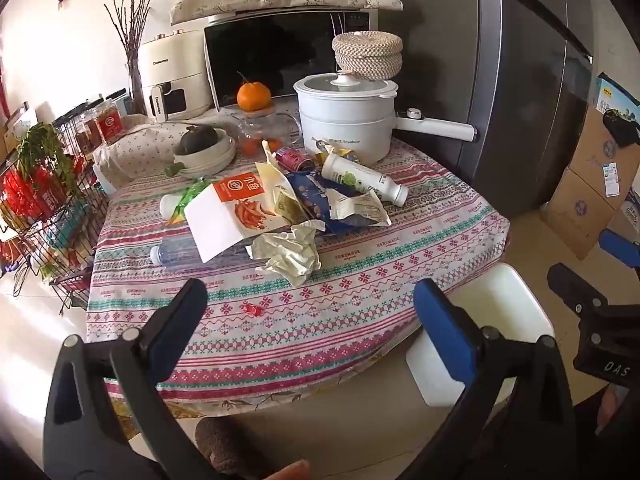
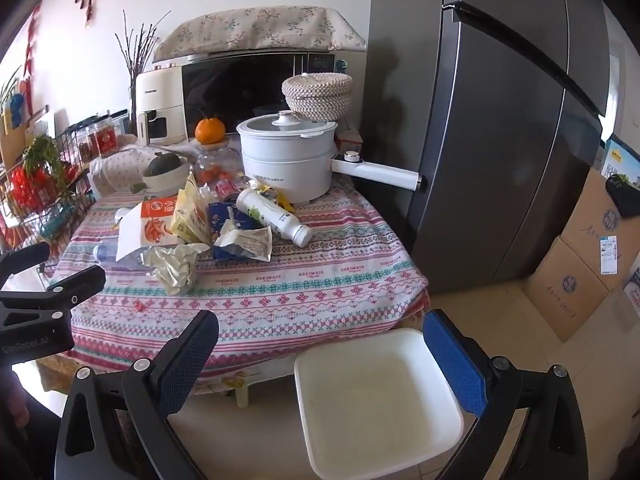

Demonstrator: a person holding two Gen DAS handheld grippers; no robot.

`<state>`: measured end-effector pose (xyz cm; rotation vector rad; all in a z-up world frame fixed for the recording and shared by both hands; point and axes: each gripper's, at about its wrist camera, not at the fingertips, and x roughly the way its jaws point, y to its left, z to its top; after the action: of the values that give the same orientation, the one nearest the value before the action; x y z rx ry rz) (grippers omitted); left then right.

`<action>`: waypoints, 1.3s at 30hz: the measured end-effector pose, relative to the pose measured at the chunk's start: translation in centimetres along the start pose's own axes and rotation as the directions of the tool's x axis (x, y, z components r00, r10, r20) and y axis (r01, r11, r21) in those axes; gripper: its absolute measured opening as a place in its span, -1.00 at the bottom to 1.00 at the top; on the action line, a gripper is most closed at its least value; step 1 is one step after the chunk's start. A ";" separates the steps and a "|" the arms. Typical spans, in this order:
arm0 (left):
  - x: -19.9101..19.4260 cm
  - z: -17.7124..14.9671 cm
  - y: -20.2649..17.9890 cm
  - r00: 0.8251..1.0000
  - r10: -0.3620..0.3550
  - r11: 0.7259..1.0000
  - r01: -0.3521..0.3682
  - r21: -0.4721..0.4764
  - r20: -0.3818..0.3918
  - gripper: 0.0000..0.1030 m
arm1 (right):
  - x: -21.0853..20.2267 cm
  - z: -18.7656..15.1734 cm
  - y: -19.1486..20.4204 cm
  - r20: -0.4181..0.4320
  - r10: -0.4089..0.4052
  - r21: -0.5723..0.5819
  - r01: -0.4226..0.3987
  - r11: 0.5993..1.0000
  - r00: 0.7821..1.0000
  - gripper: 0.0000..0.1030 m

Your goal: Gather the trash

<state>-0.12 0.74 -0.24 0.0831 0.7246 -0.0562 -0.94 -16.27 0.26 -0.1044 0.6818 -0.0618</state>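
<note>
Clear bottle (image 1: 174, 251) half under snack packet (image 1: 236, 216)

- The clear plastic bottle (image 1: 172, 252) lies ahead and to the left of the left tool, its far end hidden under the orange-and-white snack packet (image 1: 236, 216).
- The drink can (image 1: 294, 159) sits farther ahead, partly covered by wrappers; its label is too small to read.
- The white bin (image 2: 380, 400), just below the right tool, is cut off at the picture's lower edge.
- In the left wrist view, a tool finger hides part of the bin.
- The fridge (image 2: 500, 140), far ahead to the right, runs past the top edge.
</note>
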 end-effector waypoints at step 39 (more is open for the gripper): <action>0.2 -0.3 0.5 1.000 0.005 1.000 -0.005 -0.002 -0.009 0.99 | 0.1 0.0 0.6 0.007 -0.014 -0.001 0.014 1.000 1.000 1.00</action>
<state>-0.13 1.28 -0.58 0.0832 0.7334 -0.0499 -0.85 -15.73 0.17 -0.1108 0.6743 -0.0742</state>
